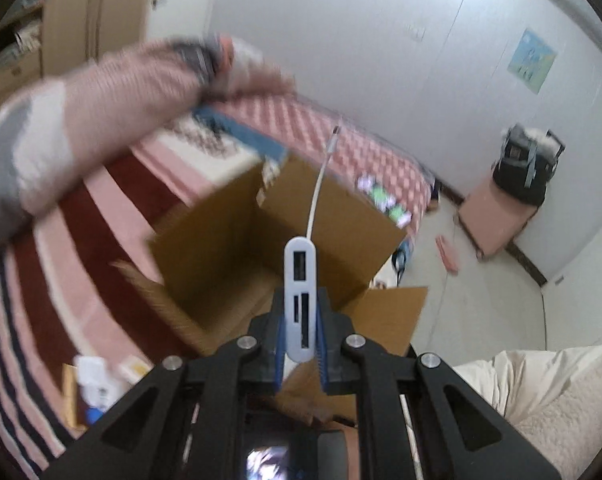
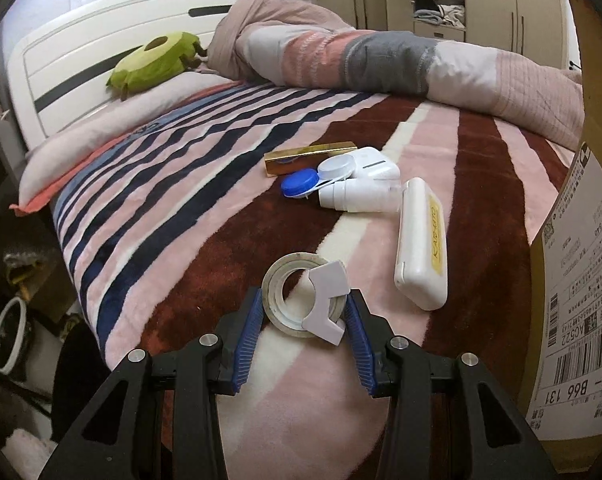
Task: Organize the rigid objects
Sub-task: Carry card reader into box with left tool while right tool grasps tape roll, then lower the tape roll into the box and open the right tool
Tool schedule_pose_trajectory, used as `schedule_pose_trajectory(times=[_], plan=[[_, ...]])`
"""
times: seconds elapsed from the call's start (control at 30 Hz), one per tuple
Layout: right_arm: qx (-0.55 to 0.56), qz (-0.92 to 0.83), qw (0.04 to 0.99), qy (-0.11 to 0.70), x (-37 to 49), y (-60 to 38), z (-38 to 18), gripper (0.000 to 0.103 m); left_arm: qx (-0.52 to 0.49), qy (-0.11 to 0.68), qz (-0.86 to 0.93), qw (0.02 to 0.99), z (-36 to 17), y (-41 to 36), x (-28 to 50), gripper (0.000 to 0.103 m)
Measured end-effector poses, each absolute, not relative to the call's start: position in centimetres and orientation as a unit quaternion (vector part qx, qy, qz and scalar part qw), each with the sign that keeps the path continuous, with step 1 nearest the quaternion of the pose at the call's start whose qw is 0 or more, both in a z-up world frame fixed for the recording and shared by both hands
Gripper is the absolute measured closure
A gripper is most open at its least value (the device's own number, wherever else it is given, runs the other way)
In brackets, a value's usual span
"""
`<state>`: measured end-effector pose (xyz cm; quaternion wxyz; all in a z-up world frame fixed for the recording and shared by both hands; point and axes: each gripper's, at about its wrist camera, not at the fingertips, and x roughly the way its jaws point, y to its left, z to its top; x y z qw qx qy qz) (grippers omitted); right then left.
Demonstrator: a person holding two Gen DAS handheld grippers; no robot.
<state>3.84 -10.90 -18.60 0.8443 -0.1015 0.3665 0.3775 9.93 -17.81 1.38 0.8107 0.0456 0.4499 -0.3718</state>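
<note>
My left gripper (image 1: 300, 312) is shut on a white USB hub adapter (image 1: 299, 296) with a thin white cable (image 1: 316, 196) and holds it above an open cardboard box (image 1: 221, 248) on the bed. My right gripper (image 2: 305, 312) is open, its blue pads (image 2: 250, 332) on either side of a clear tape roll with a white dispenser (image 2: 301, 300) lying on the striped blanket. Beyond it lie a long white case with a yellow label (image 2: 421, 240), a white bottle (image 2: 361, 198), a blue-and-white contact lens case (image 2: 313, 180), a white device (image 2: 375, 164) and a gold box (image 2: 309, 156).
The cardboard box's labelled wall (image 2: 573, 280) stands close at the right of the right gripper. A rolled quilt (image 2: 381, 56) and an avocado plush (image 2: 153, 60) lie at the bed's far end. A pink stool with a black bag (image 1: 521, 176) stands on the floor.
</note>
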Motion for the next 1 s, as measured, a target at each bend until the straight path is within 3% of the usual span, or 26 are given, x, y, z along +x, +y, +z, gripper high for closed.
schedule_pose_trajectory(times=[0.03,0.1,0.17,0.3,0.37,0.57,0.77,1.0], plan=[[-0.099,0.379,0.843,0.368,3.9,-11.0,-18.6,0.065,0.051,0.464,-0.366,0.805,0.5,-18.4,10.4,0.09],[-0.095,0.38,0.843,0.37,4.0,-11.0,-18.6,0.065,0.054,0.477,-0.354,0.803,-0.4,-18.7,10.8,0.068],[-0.097,0.379,0.843,0.369,3.9,-11.0,-18.5,0.065,0.048,0.461,-0.353,0.813,0.1,-17.9,10.4,0.035],[-0.095,0.388,0.843,0.361,3.7,-11.0,-17.5,0.065,0.02,0.414,-0.347,0.841,2.5,-13.8,8.6,0.033],[-0.095,0.396,0.844,0.349,3.1,-10.8,-16.2,0.065,0.011,0.387,-0.321,0.864,3.9,-10.6,7.3,0.025],[-0.088,0.413,0.855,0.3,1.0,-11.5,-7.8,0.065,-0.001,0.347,-0.199,0.917,4.9,-0.5,4.6,0.021],[-0.058,0.376,0.873,0.304,1.6,-16.9,-1.1,0.065,-0.026,0.354,-0.16,0.921,0.6,5.0,4.6,0.021],[-0.093,0.25,0.899,0.347,4.5,-22.9,-0.6,0.064,-0.028,0.412,-0.16,0.897,-8.4,5.1,6.3,0.021]])
